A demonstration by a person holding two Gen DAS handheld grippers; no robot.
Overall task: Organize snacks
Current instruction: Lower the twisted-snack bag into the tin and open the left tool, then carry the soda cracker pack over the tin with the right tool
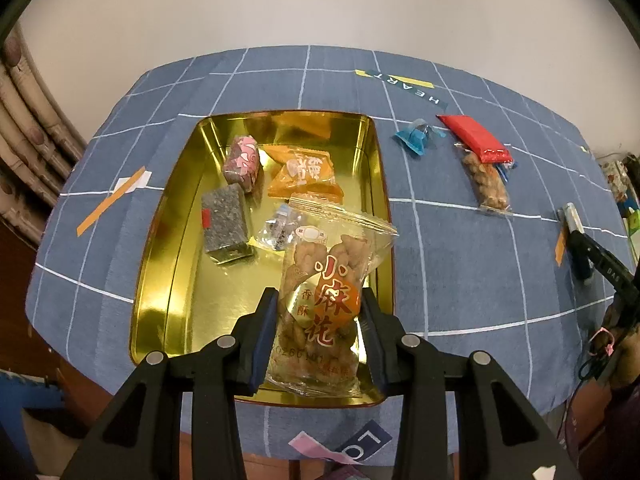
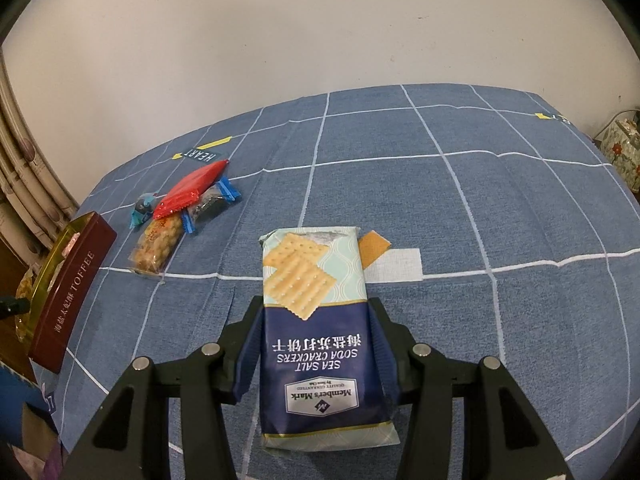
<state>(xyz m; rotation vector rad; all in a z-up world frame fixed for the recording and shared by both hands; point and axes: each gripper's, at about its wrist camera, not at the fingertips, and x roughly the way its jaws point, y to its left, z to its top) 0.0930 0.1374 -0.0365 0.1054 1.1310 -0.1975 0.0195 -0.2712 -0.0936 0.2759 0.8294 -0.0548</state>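
Note:
In the left wrist view my left gripper is shut on a clear bag of fried dough twists, held over the near right part of a gold tin. The tin holds a pink wrapped sweet, a grey seeded bar, an orange packet and a small clear wrapped sweet. In the right wrist view my right gripper is shut on a pack of sea salt soda crackers above the blue checked cloth.
On the cloth right of the tin lie a blue wrapped candy, a red packet and a bag of nuts. The right wrist view shows the tin's dark red side at far left. A curtain hangs at left.

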